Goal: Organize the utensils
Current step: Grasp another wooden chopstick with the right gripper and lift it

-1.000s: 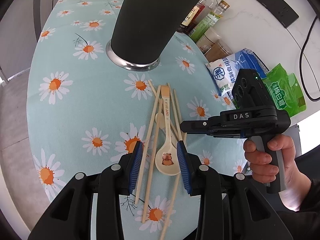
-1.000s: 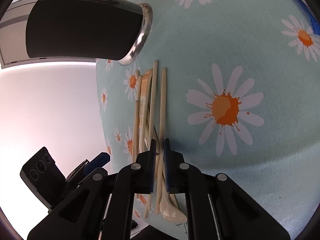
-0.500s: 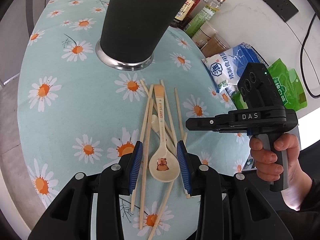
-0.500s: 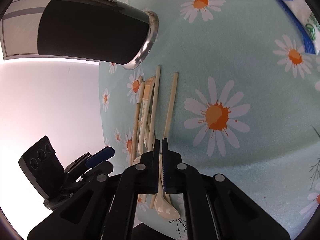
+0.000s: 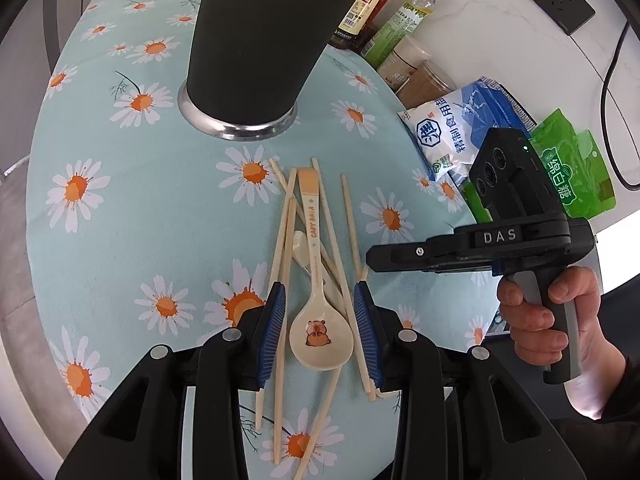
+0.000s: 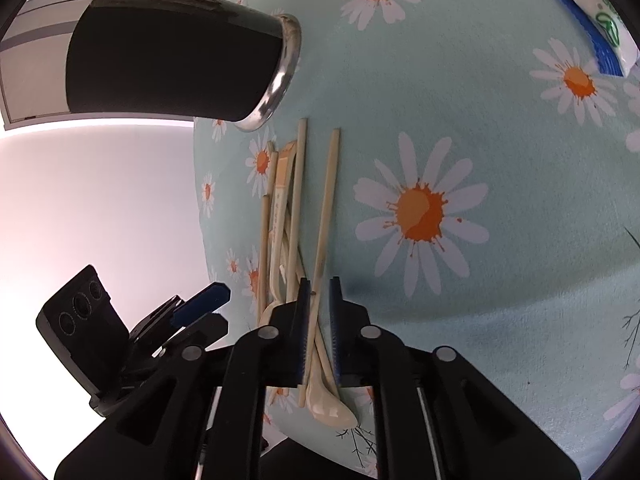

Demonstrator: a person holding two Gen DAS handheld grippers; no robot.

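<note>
A cream spoon (image 5: 320, 336) with a capybara picture lies on the daisy cloth among several wooden chopsticks (image 5: 286, 240); a second pale spoon (image 5: 300, 246) lies under them. My left gripper (image 5: 319, 288) hovers open above the spoon's bowl, its blue pads on either side and clear of it. It shows raised off the table in the right wrist view (image 6: 200, 304). My right gripper (image 6: 319, 284) is low over the pile, and its jaws are opening. One chopstick (image 6: 326, 200) runs between the pads, unpressed. A tall black cup (image 5: 256, 40) with a steel base stands beyond.
Sauce bottles (image 5: 372, 4) and jars (image 5: 424, 84) stand at the back right of the cloth. A blue-white salt bag (image 5: 460, 128) and a green bag (image 5: 568, 168) lie beside them. A hand (image 5: 548, 320) holds the right gripper's handle. The table edge (image 6: 200, 216) is close.
The right gripper, shut on one chopstick, drew it a little to the right, apart from the pile. Its jaws have now parted. The left gripper has hardly moved.
</note>
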